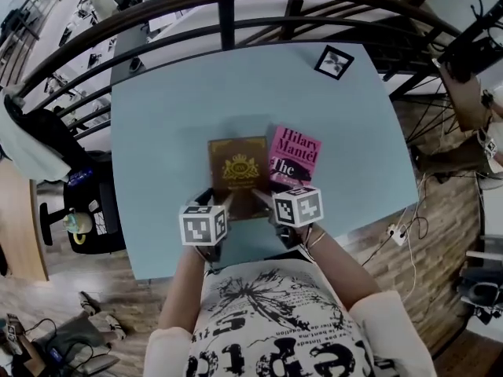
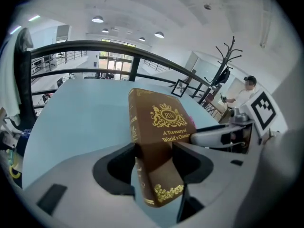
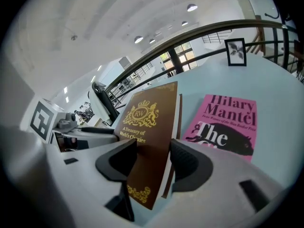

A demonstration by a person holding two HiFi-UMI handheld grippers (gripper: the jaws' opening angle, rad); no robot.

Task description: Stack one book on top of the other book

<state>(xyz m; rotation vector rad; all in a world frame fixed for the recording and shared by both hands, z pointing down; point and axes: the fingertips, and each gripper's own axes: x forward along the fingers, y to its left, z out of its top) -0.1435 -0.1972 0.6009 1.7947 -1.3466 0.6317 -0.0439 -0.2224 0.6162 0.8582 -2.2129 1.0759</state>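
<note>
A brown hardback with gold crest is held at its near edge by both grippers over the light blue table. My left gripper is shut on the book's near left corner; the brown book fills its jaws. My right gripper is shut on the near right corner, with the brown book between its pads. A pink paperback lies flat on the table just to the right of the brown book, also seen as the pink paperback in the right gripper view.
A small framed picture stands at the table's far right corner. A dark curved railing runs behind the table. A black chair sits to the left, and cables with a power strip lie on the floor at right.
</note>
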